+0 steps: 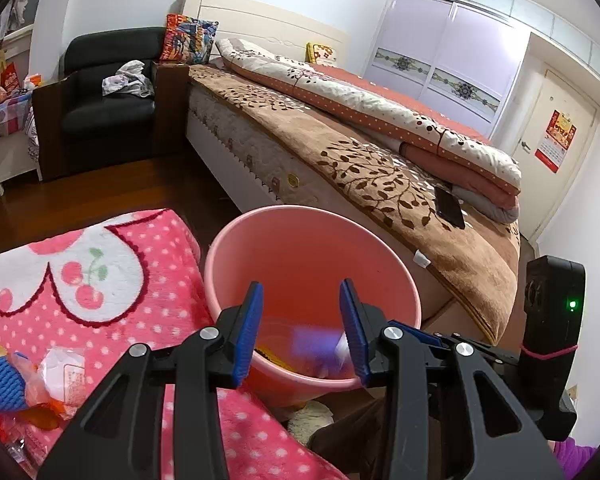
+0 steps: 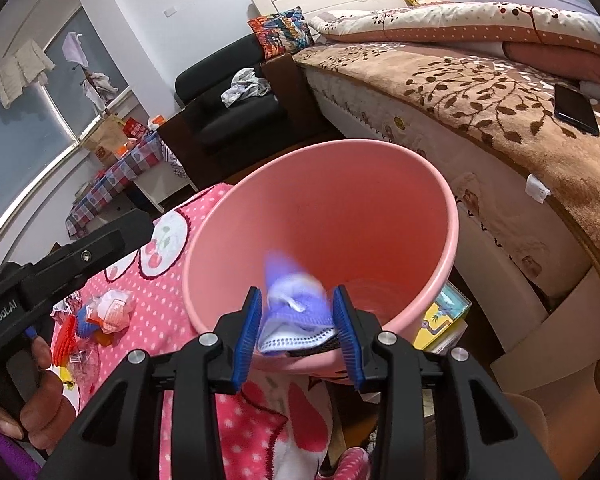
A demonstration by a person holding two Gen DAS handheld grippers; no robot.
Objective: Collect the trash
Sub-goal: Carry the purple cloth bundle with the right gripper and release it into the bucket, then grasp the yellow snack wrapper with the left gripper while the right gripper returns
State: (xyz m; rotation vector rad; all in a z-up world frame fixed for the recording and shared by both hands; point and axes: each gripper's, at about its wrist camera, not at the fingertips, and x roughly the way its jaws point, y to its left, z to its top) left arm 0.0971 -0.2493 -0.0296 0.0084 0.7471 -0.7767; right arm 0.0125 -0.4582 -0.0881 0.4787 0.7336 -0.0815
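Though blurred, purple-white wrapper (image 2: 296, 312) crumpled.

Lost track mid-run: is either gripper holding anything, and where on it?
The right gripper has a blurred purple-and-white wrapper between its fingers over the pink bin; grip unclear. The left gripper is open, empty.

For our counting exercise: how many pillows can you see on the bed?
2. A colourful patterned pillow stands against the headboard at the armchair side of the bed; a yellow floral pillow lies farther along the headboard. The quilt may hide others.
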